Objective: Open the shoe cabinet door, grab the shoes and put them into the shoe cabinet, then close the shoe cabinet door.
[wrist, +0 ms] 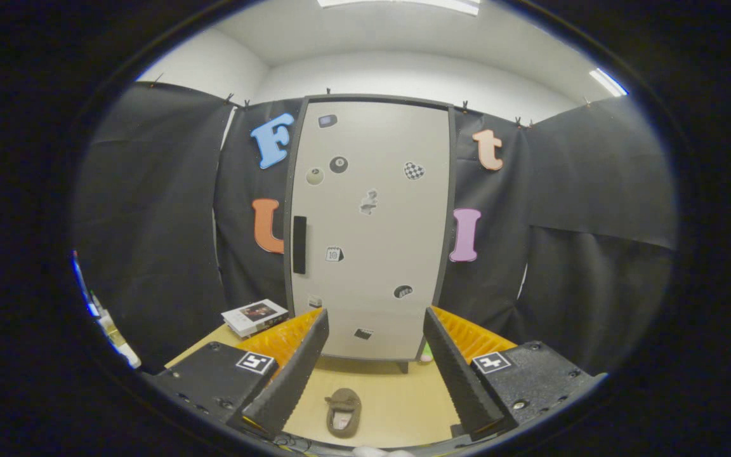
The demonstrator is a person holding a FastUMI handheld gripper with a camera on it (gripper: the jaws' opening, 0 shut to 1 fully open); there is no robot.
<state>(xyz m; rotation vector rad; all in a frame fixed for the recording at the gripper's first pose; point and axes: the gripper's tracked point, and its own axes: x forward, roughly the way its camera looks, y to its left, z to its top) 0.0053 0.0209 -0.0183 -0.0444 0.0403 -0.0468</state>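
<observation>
Gripper (375, 346) fingers apart, empty; fuzzy, possibly brown slipper (343, 412) between them; flat stickered cabinet door (372, 241) shut; books (255, 316) left.

A small stack of books (255, 316) lies on the pale wooden floor (397, 397), close to the black cloth wall (150, 222). Above the cloth, white room walls (403, 76) meet a ceiling carrying strip lights (606, 81).

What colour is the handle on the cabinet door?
Black. The handle shows best in the gripper view, beyond the open tongs.
</observation>
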